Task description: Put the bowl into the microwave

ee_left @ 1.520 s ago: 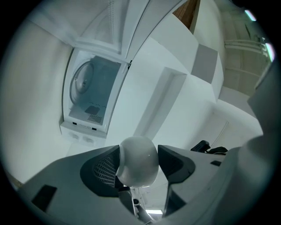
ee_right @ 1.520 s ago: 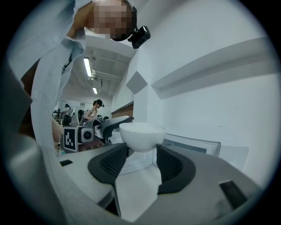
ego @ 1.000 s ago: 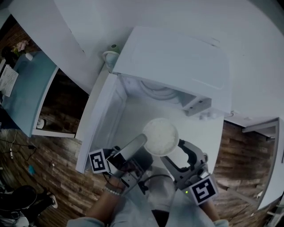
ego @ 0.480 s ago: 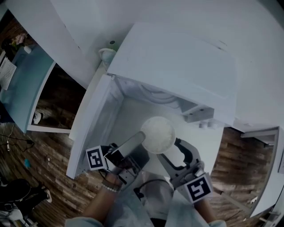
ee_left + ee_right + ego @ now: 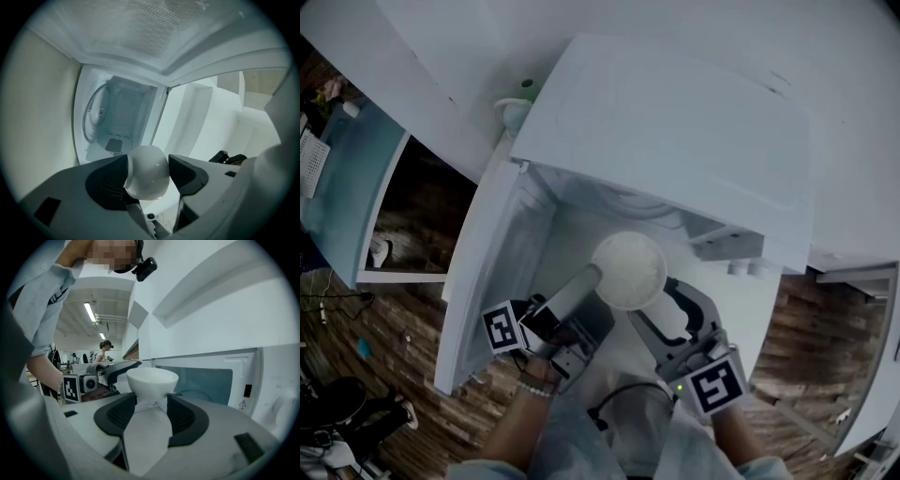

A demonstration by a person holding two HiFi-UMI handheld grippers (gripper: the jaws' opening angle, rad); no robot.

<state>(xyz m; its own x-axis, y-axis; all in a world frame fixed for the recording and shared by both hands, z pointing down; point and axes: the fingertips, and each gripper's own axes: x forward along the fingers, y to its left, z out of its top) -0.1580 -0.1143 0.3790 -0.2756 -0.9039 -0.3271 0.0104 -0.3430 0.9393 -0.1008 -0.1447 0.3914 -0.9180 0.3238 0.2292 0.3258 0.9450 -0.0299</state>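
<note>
A white bowl (image 5: pixel 628 270) hangs in front of the open microwave (image 5: pixel 675 131), held from both sides. My left gripper (image 5: pixel 591 281) comes in from the lower left and is shut on the bowl (image 5: pixel 147 171), whose rounded underside fills the gap between the pads. My right gripper (image 5: pixel 667 291) comes in from the lower right and is shut on the bowl (image 5: pixel 152 379) near its foot. The microwave's cavity (image 5: pixel 117 117) lies beyond the bowl in the left gripper view. Its door (image 5: pixel 487 272) stands open at the left.
The door's tinted window (image 5: pixel 201 380) faces the right gripper. A small white and green object (image 5: pixel 517 103) sits at the microwave's back left corner. A teal table (image 5: pixel 347 178) stands at far left over wooden flooring. A person (image 5: pixel 107 350) stands far off in the room.
Both grippers, with the bowl between them, have shifted a little toward the microwave's opening and sunk lower. The grip on the bowl looks the same.
</note>
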